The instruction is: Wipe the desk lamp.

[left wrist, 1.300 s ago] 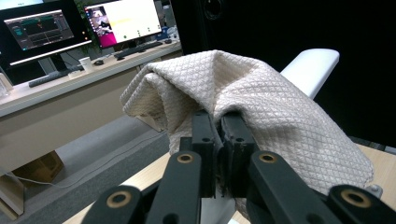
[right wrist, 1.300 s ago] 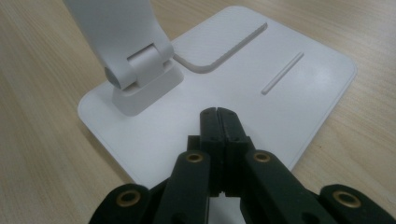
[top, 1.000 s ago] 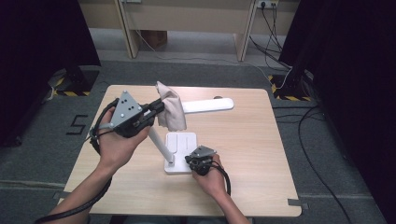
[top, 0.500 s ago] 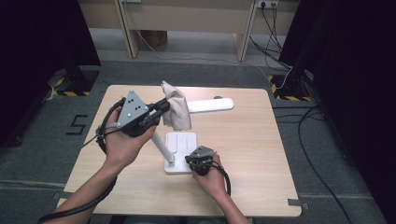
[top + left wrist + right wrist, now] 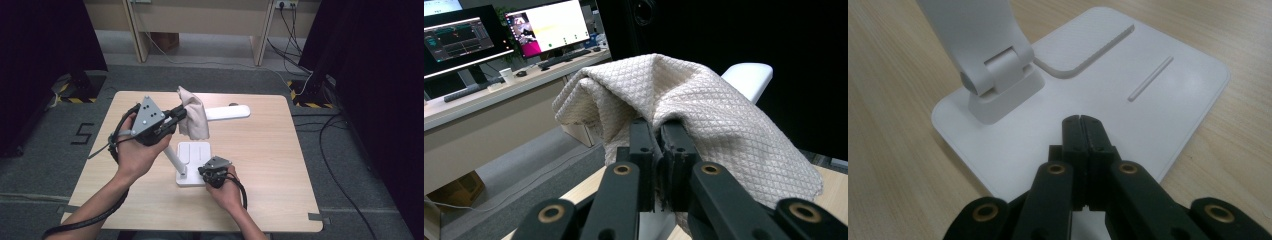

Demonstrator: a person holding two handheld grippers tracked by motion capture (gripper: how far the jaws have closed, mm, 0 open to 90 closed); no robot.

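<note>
A white desk lamp stands on the wooden table, with a flat base [image 5: 194, 151], a slanted arm [image 5: 173, 159] and a long head [image 5: 229, 112]. A beige quilted cloth [image 5: 193, 118] hangs over the head's near end. My left gripper [image 5: 181, 114] is shut on the cloth's edge from the left. In the left gripper view the cloth [image 5: 704, 110] bunches over the closed jaw tips of that gripper [image 5: 659, 127], with the lamp head [image 5: 749, 77] behind. My right gripper [image 5: 203, 172] is shut, and its tips [image 5: 1081, 120] rest on the base [image 5: 1158, 105] near the hinge [image 5: 993, 75].
The table [image 5: 280, 170] has bare wood to the right of the lamp and along its front. Desks and cables [image 5: 300, 30] stand on the floor beyond the far edge. Monitors [image 5: 549, 25] sit on a desk in the left gripper view.
My left gripper and the cloth have shifted slightly to the right along the lamp head. The right gripper has stayed on the base.
</note>
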